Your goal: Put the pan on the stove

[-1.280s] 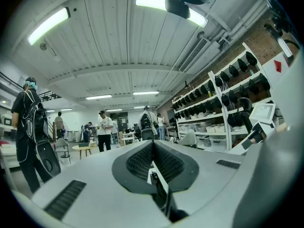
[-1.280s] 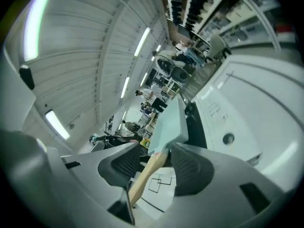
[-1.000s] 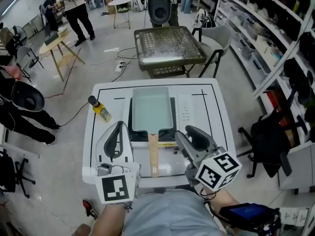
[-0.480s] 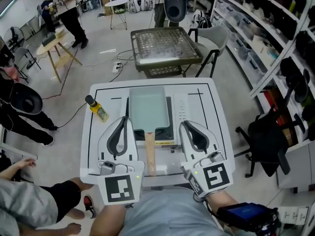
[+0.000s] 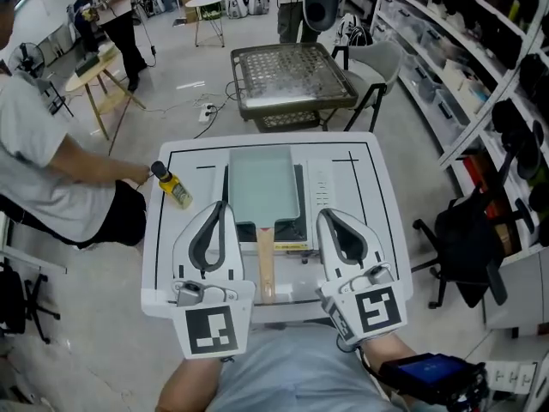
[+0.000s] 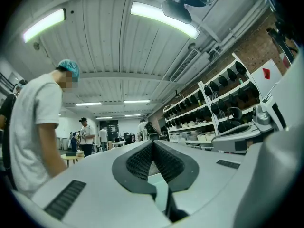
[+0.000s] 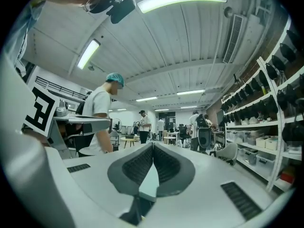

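Note:
A rectangular teal pan point(image 5: 262, 187) with a wooden handle point(image 5: 266, 264) lies flat on the black stove point(image 5: 303, 230) in the middle of the white table point(image 5: 377, 230), its handle pointing toward me. My left gripper point(image 5: 219, 206) rests left of the handle and is shut on nothing. To the handle's right my right gripper point(image 5: 328, 215) is also shut and empty. In the left gripper view the left gripper's point(image 6: 153, 144) ribbed pads meet. The right gripper view shows the right gripper's point(image 7: 153, 146) pads together as well. Neither gripper touches the pan.
A yellow oil bottle point(image 5: 171, 189) stands at the table's left, with a person's hand point(image 5: 141, 177) reaching to it. Beyond the table are a wire-mesh rack point(image 5: 292, 75) and a grey chair point(image 5: 382, 63). Shelves point(image 5: 480, 58) line the right side.
My right gripper has straightened beside the handle and its jaws have shut. A person in a white shirt has stepped up on the left and reached toward the bottle. The pan has not moved.

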`<state>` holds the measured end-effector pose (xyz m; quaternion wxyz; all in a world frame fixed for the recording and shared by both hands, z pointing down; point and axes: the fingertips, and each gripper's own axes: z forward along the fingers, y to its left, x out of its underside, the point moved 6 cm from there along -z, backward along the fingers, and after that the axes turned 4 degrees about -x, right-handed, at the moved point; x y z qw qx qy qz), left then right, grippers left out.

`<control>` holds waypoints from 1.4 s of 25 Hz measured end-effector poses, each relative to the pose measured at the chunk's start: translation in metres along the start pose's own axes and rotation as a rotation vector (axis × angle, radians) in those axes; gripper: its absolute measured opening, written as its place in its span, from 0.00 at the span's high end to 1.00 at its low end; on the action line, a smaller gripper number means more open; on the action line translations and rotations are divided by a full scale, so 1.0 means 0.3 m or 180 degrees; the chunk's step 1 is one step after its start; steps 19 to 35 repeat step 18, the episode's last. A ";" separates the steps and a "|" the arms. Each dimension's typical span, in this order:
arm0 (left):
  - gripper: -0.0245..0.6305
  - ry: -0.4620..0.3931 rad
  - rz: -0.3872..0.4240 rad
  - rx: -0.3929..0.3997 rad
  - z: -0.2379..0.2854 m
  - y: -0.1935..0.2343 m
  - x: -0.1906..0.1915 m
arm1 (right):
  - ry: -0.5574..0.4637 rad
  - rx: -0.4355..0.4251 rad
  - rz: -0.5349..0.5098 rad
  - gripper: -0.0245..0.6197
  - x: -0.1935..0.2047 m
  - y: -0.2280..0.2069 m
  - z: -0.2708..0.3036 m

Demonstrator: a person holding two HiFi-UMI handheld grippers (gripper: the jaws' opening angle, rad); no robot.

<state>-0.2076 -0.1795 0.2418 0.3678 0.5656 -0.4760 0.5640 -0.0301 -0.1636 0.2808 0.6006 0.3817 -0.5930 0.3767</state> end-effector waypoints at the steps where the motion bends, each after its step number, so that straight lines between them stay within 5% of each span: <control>1: 0.93 -0.0001 0.0003 -0.0001 -0.003 0.002 0.000 | 0.0000 -0.0003 0.0003 0.89 0.000 0.004 0.000; 35: 0.93 0.0032 0.0025 0.0015 -0.009 -0.003 0.009 | 0.0038 -0.0008 0.0017 0.89 0.011 0.013 0.003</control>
